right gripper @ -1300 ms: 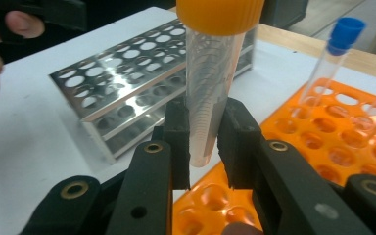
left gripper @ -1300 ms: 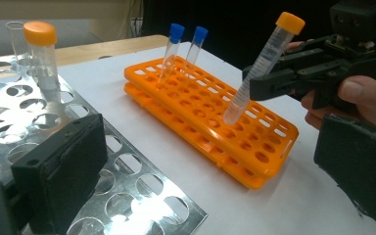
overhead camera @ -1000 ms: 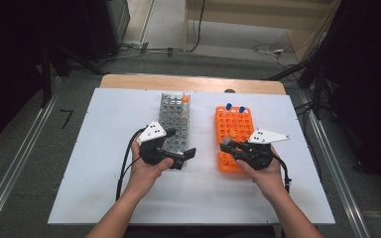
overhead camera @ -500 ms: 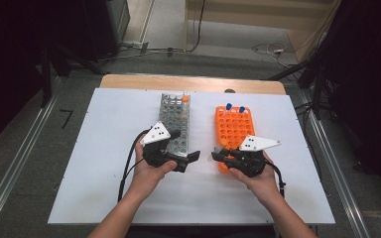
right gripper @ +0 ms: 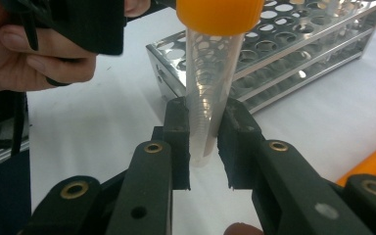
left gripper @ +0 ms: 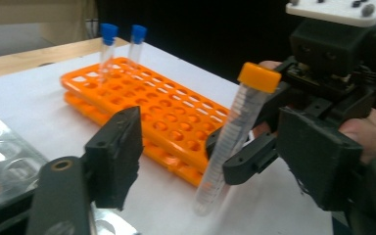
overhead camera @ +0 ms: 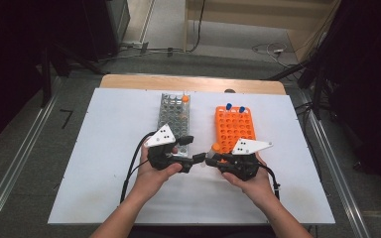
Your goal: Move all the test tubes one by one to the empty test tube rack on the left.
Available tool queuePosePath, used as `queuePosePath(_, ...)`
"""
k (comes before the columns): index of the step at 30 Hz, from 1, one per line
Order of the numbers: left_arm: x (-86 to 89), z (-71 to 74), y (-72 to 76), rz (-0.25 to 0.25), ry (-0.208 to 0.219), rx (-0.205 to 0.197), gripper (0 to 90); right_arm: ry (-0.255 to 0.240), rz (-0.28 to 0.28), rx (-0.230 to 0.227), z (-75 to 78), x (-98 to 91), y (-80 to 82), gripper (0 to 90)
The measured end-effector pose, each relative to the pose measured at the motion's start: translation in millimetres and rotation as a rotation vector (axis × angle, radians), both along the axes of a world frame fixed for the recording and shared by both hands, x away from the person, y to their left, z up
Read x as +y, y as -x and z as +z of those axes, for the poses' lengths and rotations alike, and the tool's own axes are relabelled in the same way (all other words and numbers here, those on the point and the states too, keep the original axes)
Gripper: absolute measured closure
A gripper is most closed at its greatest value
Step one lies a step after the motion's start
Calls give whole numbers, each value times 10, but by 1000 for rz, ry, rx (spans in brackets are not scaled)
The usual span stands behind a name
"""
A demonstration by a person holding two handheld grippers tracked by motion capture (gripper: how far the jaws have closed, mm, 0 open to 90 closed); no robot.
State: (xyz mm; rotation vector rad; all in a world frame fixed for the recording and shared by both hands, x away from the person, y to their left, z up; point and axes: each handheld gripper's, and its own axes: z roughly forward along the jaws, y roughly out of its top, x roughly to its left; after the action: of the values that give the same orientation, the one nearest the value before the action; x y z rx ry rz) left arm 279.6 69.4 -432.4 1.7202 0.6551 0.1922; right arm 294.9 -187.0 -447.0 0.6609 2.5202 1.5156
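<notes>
Right gripper (right gripper: 203, 142) pinches the tube (right gripper: 208, 98). Left gripper (left gripper: 210, 142), jaws just closing, stands spread around it. Orange rack (left gripper: 161, 122) behind; steel rack (right gripper: 274, 54) beside.

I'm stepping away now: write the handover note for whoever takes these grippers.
Right gripper: shut on the orange-capped tube, held upright between the racks.
Left gripper: jaws have just been closing, tube between them, pads not yet pressing.
Orange rack: two blue-capped tubes at its far end. Metal rack: one orange-capped tube at its far end.
Done: tube lifted.
Left: probably finish the handover, then seat it in a rack.
</notes>
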Motion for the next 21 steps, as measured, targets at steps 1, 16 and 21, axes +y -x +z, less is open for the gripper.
queuePosePath(1,-19,-3,4,-12,4,2,332,0,11,4,-3,21,6,731)
queuePosePath(16,-191,-35,8,-100,-45,3,654,10,64,18,-6,165,75,731)
queuePosePath(21,-201,-34,14,-96,-52,-12,713,9,63,26,-12,159,65,731)
